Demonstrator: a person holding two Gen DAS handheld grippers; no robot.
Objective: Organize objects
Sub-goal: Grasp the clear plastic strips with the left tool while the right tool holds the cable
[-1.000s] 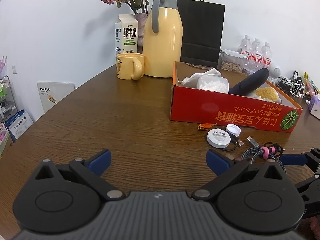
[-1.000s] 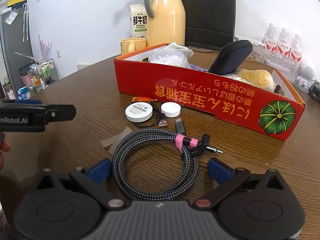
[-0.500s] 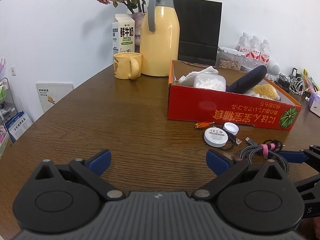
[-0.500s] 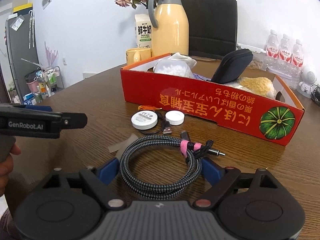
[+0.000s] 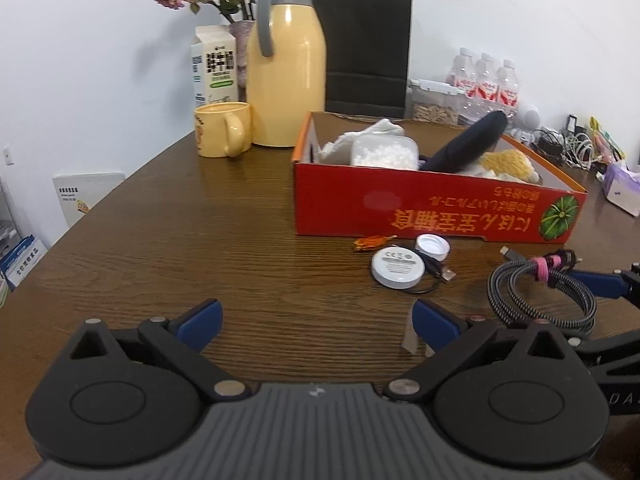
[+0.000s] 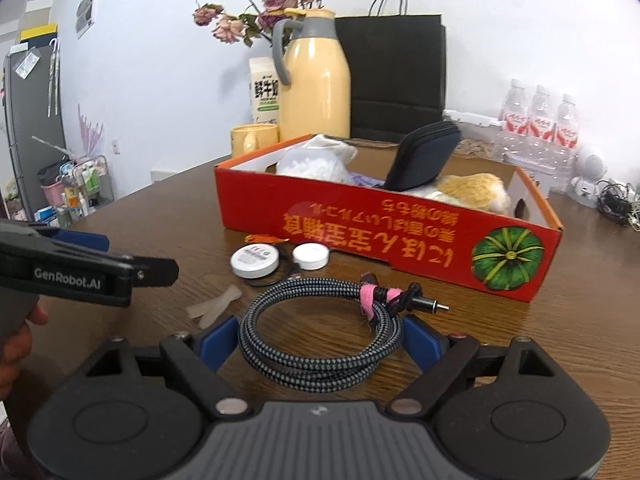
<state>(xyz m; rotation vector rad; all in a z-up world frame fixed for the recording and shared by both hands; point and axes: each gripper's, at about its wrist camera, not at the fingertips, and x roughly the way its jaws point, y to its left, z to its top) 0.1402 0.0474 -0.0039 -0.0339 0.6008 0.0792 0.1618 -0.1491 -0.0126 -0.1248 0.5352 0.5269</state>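
A red cardboard box [image 6: 384, 236] printed with a green pumpkin sits at the centre of a brown wooden table [image 5: 192, 248], open-topped and holding a clear tub of white pellets [image 5: 383, 153], crumpled white cloth [image 5: 362, 136], a dark zip case [image 6: 424, 158] propped upright against the contents, and a yellow sponge-like lump [image 6: 474, 191] toward its right end. In the foreground of the right wrist view, the right gripper [image 6: 318, 342] brackets a coiled braided cable [image 6: 320, 330] bound with a pink tie; its jaws have just been closing, and the blue pads sit at the coil's two sides, though whether they press on it cannot be told. The left gripper [image 5: 316, 320] stands wide and empty over bare wood at the lower centre of its own view. Between cable and box lie a white round puck [image 6: 255, 261], a white bottle cap [image 6: 311, 256] and a small orange scrap [image 5: 370, 242]. Behind the box, upper centre, stand a yellow thermos jug [image 5: 286, 80], a yellow mug [image 5: 222, 130], a milk carton [image 5: 214, 66], a vase of dried roses [image 6: 256, 20] and a black paper bag [image 6: 394, 76].
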